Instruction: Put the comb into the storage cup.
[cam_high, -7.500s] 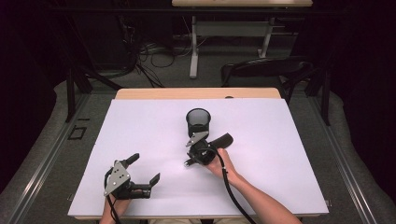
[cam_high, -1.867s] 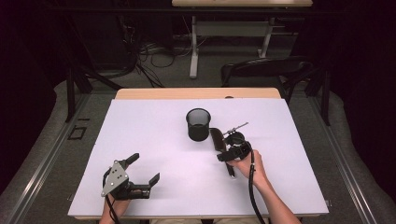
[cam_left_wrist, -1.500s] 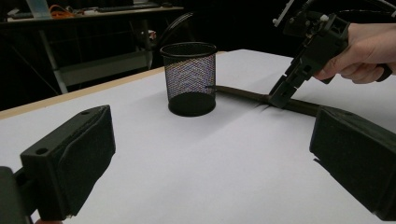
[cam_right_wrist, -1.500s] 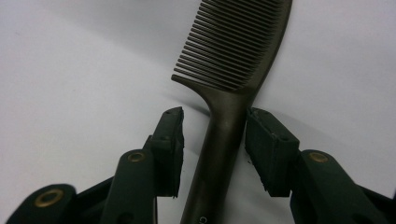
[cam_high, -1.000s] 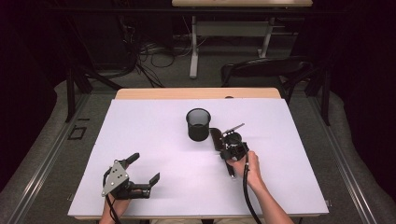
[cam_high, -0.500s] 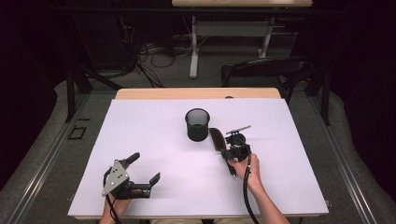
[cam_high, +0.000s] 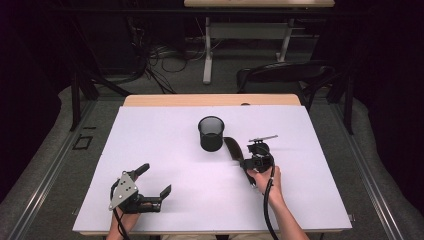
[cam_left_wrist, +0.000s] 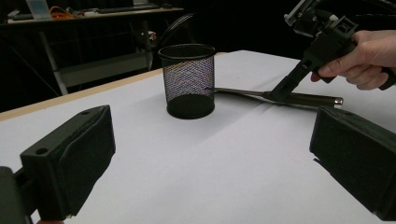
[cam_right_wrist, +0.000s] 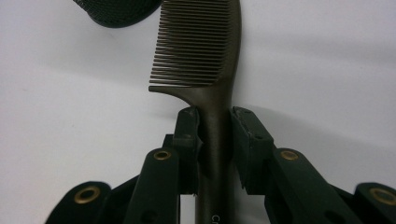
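— While the left gripper (cam_high: 150, 189) idles near the table's (cam_high: 165, 135) front edge, jaws spread and empty, what's the right gripper (cam_right_wrist: 215, 135) doing?

— Closing on the comb's (cam_right_wrist: 212, 79) handle, which lies beside the mesh cup (cam_high: 210, 133), likely to lift it. Earlier it hovered by the cup; since then it has shifted right and down.

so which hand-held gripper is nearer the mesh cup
Right. The right hand-held gripper sits just beside the mesh cup, jaws around a comb handle. The left hand-held gripper rests open near the table's front edge, well away.
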